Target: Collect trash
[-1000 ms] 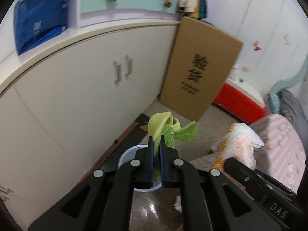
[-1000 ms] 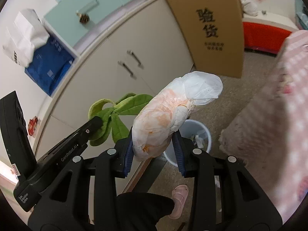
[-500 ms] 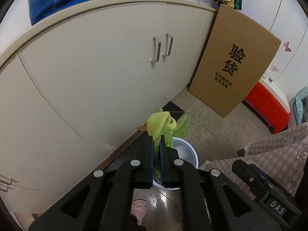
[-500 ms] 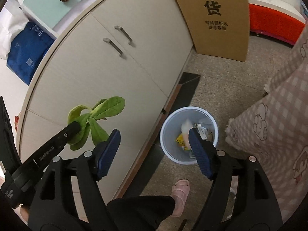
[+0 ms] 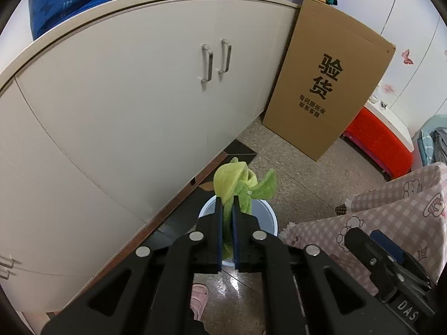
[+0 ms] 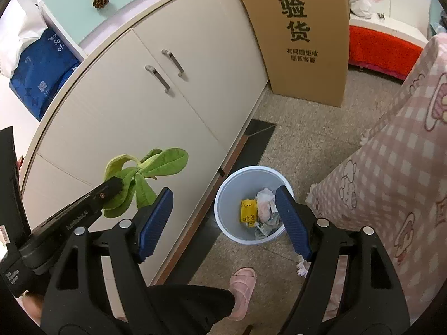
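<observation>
A white round trash bin stands on the floor by the cabinet base; it holds a yellow wrapper and the white plastic bag. My right gripper is open and empty, above the bin. My left gripper is shut on green leafy vegetable scraps, held above the bin. The same leaves show at the left of the right wrist view, off to the bin's left.
Cream cabinet doors run along the left. A tall cardboard box leans at the cabinet's end. A pink checked cloth hangs at the right. The person's pink slipper is just in front of the bin.
My right gripper opened and the white bag dropped into the bin. Both grippers have moved over the bin; the left still holds the leaves.
</observation>
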Available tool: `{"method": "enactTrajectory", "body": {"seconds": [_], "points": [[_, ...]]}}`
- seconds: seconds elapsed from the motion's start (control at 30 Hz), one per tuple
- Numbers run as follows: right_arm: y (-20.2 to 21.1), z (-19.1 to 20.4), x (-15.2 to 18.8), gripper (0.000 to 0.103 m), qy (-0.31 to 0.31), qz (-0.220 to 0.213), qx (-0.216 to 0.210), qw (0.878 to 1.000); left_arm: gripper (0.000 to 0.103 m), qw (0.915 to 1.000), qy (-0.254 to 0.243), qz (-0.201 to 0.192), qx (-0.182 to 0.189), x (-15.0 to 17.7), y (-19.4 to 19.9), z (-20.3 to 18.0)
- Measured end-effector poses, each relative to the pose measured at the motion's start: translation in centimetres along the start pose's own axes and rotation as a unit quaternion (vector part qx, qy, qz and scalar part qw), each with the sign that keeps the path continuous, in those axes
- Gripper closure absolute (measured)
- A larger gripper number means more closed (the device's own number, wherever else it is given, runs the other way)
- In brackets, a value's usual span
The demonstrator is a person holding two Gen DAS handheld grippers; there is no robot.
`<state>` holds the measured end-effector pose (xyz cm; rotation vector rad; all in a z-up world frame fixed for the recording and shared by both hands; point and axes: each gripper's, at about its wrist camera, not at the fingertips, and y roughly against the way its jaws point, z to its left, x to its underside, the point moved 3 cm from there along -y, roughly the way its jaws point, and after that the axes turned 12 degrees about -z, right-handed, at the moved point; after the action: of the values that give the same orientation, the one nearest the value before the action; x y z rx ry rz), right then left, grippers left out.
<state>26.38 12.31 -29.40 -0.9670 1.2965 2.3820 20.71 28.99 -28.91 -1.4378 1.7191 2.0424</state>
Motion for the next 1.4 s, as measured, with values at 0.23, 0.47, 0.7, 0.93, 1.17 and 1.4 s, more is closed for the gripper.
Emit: {"method": "enactTrajectory", "body": {"seconds": [0.23, 0.47, 0.7, 0.93, 1.17, 1.4], "points": [[2.0, -1.0, -1.3, 0.028, 0.006, -0.051, 0.022, 0.998, 0.097, 0.9999, -0.009, -0.003, 0.009, -0.5, 0.0, -1.5], [3.4, -2.2, -2.4, 0.025, -0.011, -0.103, 0.026, 0.994, 0.097, 0.9997, -0.017, -0.005, 0.019, -1.3, -0.5, -3.4], [3.7, -3.4, -2.5, 0.025, -0.024, -0.104, 0.036, 0.994, 0.06, 0.9995, -0.024, -0.003, 0.022, -1.9, -2.1, -5.0], [5.8, -3.3, -2.4, 0.025, -0.018, -0.106, 0.031, 0.994, 0.036, 0.9997, -0.012, -0.008, 0.018, -1.4, -0.7, -4.6], [11.1, -1.7, -2.1, 0.025, 0.008, -0.141, 0.04, 0.989, 0.033, 0.9989, -0.01, -0.038, 0.024, -1.2, 4.6, -4.0], [19.6, -1.1, -1.3, 0.023, 0.023, -0.199, 0.057, 0.978, 0.027, 0.993, -0.025, -0.106, 0.045, -1.3, 13.4, -4.3]]}}
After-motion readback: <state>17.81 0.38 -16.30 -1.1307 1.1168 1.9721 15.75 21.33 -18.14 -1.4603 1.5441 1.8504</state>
